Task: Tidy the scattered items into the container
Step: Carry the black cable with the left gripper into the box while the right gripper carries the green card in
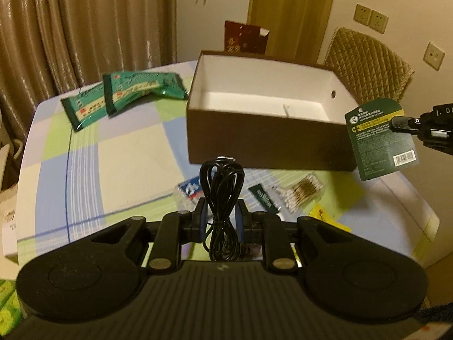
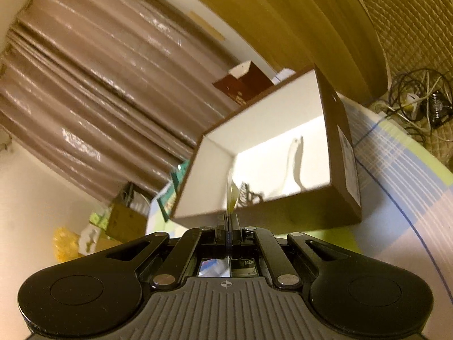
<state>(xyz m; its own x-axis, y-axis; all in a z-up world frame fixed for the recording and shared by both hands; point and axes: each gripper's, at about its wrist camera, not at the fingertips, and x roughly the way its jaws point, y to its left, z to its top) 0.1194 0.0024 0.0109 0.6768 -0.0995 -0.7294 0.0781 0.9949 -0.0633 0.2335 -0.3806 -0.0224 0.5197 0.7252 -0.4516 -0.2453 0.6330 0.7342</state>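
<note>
A brown box with a white inside [image 1: 269,130] stands open on the checked tablecloth; it also shows in the right wrist view [image 2: 342,153]. My left gripper [image 1: 221,215] is shut on a coiled black cable [image 1: 222,192] and holds it above the table, just in front of the box. My right gripper [image 1: 396,123] is shut on a green blister card [image 1: 379,138] at the box's right front corner; in its own view [image 2: 228,221] the card [image 2: 230,195] is seen edge-on over the box rim. A white strip [image 2: 296,161] lies inside the box.
Two green packets [image 1: 124,93] lie left of the box. A blue-white pack [image 1: 189,189], a dark green packet [image 1: 263,198], a bag of cotton swabs [image 1: 300,191] and a yellow item [image 1: 322,215] lie in front of it. A chair [image 1: 368,62] stands behind.
</note>
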